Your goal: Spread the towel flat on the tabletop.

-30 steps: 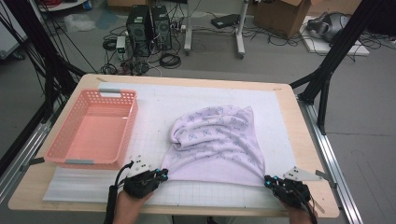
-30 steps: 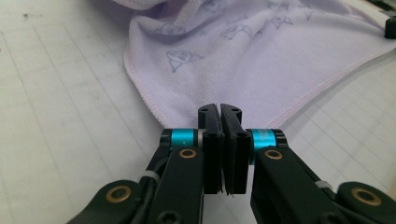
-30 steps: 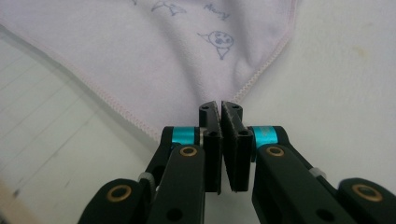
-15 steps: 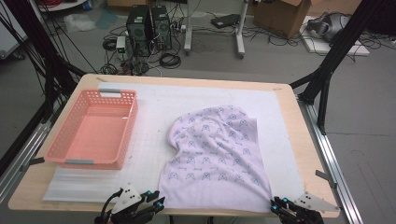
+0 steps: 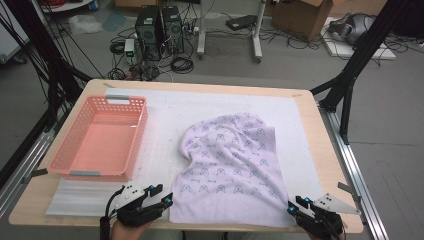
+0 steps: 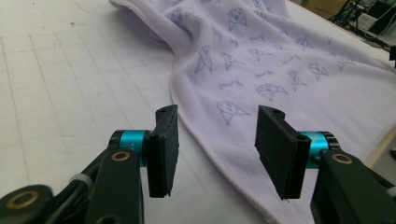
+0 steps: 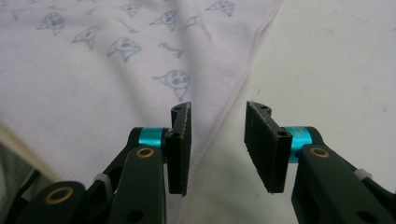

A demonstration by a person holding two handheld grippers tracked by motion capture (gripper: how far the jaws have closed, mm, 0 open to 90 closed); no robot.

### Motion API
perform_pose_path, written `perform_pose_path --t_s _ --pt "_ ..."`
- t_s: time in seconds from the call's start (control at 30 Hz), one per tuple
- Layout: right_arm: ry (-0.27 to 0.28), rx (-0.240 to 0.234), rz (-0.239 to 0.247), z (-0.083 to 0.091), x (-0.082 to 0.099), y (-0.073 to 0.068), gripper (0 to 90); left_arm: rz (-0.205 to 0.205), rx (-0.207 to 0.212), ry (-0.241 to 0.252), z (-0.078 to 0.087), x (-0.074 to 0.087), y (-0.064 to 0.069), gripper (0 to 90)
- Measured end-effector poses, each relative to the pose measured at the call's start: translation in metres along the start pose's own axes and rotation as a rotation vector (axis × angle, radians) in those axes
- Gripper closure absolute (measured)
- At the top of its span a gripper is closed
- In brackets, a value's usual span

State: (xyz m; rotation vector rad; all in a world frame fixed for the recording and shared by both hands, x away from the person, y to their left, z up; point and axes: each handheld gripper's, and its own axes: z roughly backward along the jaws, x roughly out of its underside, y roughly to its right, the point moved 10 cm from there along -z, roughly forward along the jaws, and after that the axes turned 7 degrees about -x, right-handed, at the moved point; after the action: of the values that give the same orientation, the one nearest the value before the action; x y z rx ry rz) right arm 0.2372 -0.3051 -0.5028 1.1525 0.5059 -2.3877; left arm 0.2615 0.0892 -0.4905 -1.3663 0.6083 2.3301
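Both claws standing apart at the near corners of the cloth, nothing clamped.

Lilac printed cloth [image 5: 231,170] is lying spread on the white mat [image 5: 170,115] in the middle of the worktop [image 5: 320,150], its far end bunched, its near hem running along the front edge; left claw [image 5: 162,196] is sitting just beside the near left corner, jaws having just been opening, the hem lying under the gap in the left claw's own view, pads not pressing it; right claw [image 5: 294,206] is sitting at the near right corner, jaws also having just been opening, the stitched hem passing below the gap, cloth not gripped; pink basket [image 5: 100,136] is standing to the left of the cloth, well apart from it.
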Motion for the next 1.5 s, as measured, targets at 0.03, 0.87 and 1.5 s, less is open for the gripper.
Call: perform_pose_path --t_s 0.03,0.87,1.5 --pt "0.003 0.0 -0.006 -0.002 -0.002 0.002 61.1 0.003 -0.001 -0.001 -0.004 -0.001 -0.002 49.8" --pt "-0.055 -0.067 0.04 -0.041 -0.012 -0.011 85.7 -0.226 -0.056 -0.139 -0.041 0.009 0.021 85.2" --pt "0.056 -0.071 -0.034 -0.017 -0.02 -0.008 54.1 -0.005 -0.001 0.002 -0.019 -0.011 0.009 48.2"
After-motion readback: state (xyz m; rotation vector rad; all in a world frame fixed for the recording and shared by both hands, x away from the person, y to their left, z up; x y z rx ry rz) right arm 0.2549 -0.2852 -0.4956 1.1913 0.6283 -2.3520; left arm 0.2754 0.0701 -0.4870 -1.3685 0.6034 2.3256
